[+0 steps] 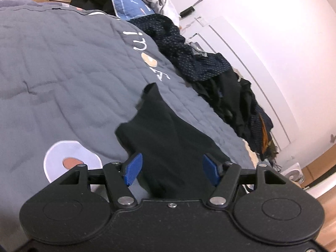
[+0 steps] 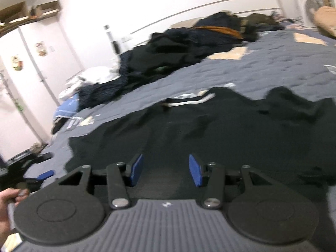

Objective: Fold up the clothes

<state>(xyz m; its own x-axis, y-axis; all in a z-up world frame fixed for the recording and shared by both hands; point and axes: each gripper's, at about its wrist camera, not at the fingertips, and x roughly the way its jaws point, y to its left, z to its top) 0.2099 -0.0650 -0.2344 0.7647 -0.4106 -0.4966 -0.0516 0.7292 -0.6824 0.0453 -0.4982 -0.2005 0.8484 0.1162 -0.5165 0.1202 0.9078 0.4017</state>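
A grey quilted bedspread (image 1: 63, 67) carries a heap of dark crumpled clothes (image 1: 210, 67) along its far edge. Nearer, a black soft garment (image 2: 189, 130) lies spread flat. It looks light and limp, best pinched at a hem or corner. The left gripper (image 1: 172, 169) and right gripper (image 2: 166, 169) both gape wide over it, holding nothing.

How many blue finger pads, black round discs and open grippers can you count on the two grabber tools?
Blue finger pads: 4, two on the left gripper and two on the right gripper.
Black round discs: 4, two on each tool.
Open grippers: 2, both over the black garment on the grey quilt.
Total: 10
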